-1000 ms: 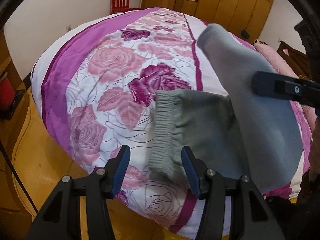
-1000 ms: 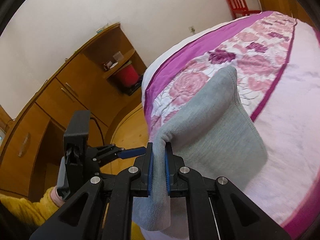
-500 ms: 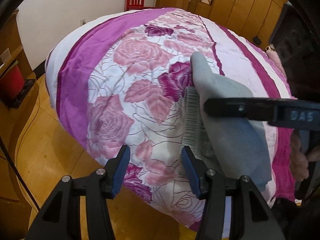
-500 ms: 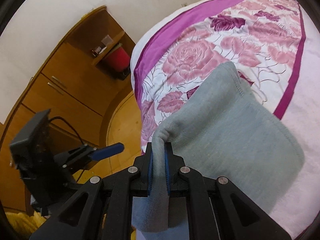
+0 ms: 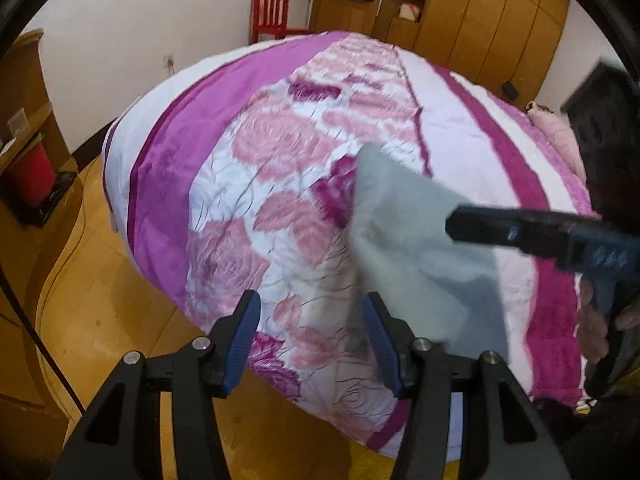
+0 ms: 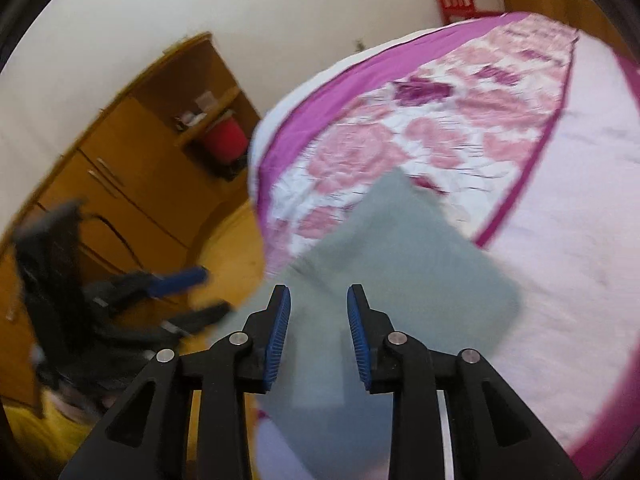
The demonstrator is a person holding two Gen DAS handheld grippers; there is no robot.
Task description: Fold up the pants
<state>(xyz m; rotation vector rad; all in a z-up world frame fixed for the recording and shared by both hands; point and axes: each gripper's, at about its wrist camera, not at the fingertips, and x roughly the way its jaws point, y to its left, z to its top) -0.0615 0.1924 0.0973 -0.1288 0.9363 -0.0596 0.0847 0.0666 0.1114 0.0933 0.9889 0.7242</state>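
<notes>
The grey pants (image 5: 420,256) lie folded on the flowered bedspread (image 5: 280,184) near the bed's front edge. My left gripper (image 5: 310,320) stands open above that edge with nothing between its fingers; the cloth's left edge is just beside its right finger (image 5: 376,328). In the right wrist view, my right gripper (image 6: 318,304) hovers over the pants (image 6: 392,248). Its jaws are opening, and the pads do not press on the cloth seen in the gap behind them. The right gripper's arm (image 5: 520,232) reaches in over the pants from the right. The blurred left gripper (image 6: 176,280) is off to the left.
A red chair (image 5: 272,12) and wooden wardrobes (image 5: 480,20) stand beyond the bed. A wooden cabinet (image 6: 132,176) with a red bin (image 6: 226,140) lines the left wall. Wood floor (image 5: 100,288) lies below the bed's edge. A pink pillow (image 5: 560,140) sits at far right.
My right gripper let go of the pants fold it pinched, and its jaws parted. The folded layer now lies down over the waistband. My left gripper drew back a little from the cloth.
</notes>
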